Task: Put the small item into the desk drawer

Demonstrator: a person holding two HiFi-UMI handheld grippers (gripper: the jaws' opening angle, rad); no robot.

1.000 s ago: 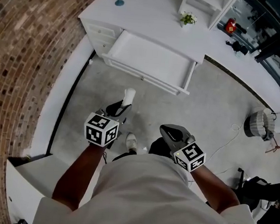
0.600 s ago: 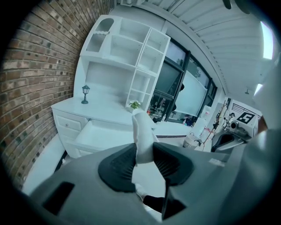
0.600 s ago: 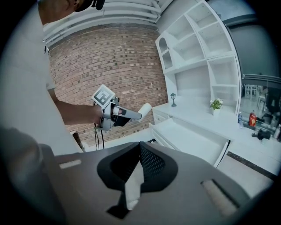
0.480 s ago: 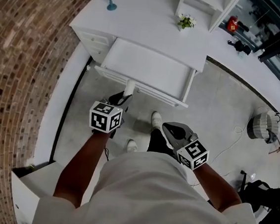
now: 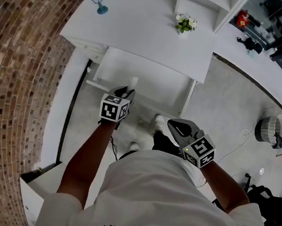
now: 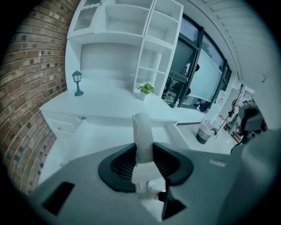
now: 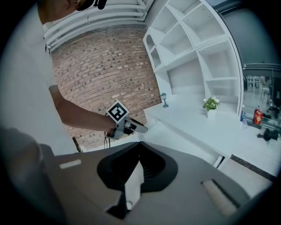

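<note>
My left gripper (image 5: 124,92) is shut on the small item (image 5: 133,81), a white roll that sticks out past the jaws. It hangs over the front edge of the open white desk drawer (image 5: 154,79). In the left gripper view the small item (image 6: 142,130) stands upright between the pads of the left gripper (image 6: 144,151), with the drawer (image 6: 99,136) ahead and below. My right gripper (image 5: 178,126) is held back at my right side, shut with nothing in it. The right gripper view shows the right gripper (image 7: 139,145) with its jaws together, and the left gripper (image 7: 137,127) over the drawer (image 7: 184,141).
The white desk top (image 5: 139,29) carries a small teal lamp figurine (image 5: 98,2) and a potted plant (image 5: 184,23), beside a white shelf unit (image 5: 207,4). A brick wall (image 5: 20,72) runs along the left. A wire basket (image 5: 269,129) stands on the floor at right.
The person has stepped closer to the desk. My left gripper has carried the white item forward from above the floor to over the drawer's front edge. The right gripper kept its place.
</note>
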